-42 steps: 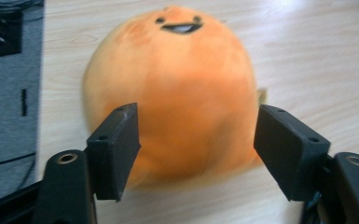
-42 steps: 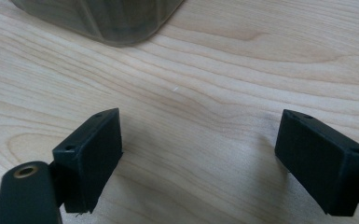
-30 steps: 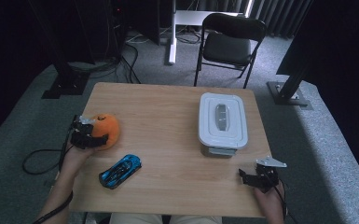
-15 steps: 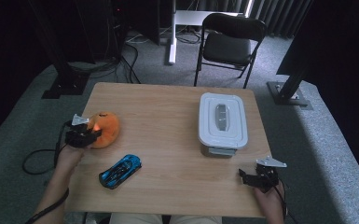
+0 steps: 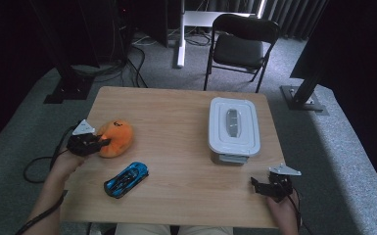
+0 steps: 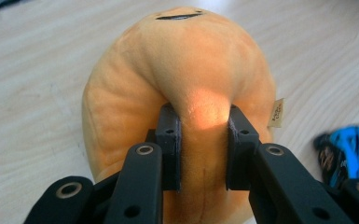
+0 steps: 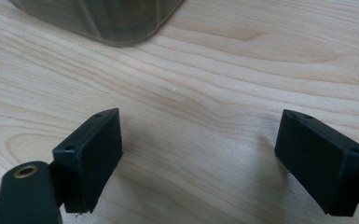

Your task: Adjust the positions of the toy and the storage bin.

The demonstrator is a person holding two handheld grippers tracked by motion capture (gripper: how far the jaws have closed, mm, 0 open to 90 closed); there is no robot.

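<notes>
Plush [image 5: 115,138], orange, at table's [image 5: 176,112] left edge, pinched in left gripper [image 5: 98,144]: jaws just closed, pads [image 6: 169,140] pressed deep into a fold of fabric. Blue car [image 5: 126,179] just beside plush, toward table's near edge. Right gripper [image 5: 260,186] low over bare wood at near right corner, jaws wide apart, nothing between. Lidded box [image 5: 234,129] on right half, well apart from plush.
</notes>
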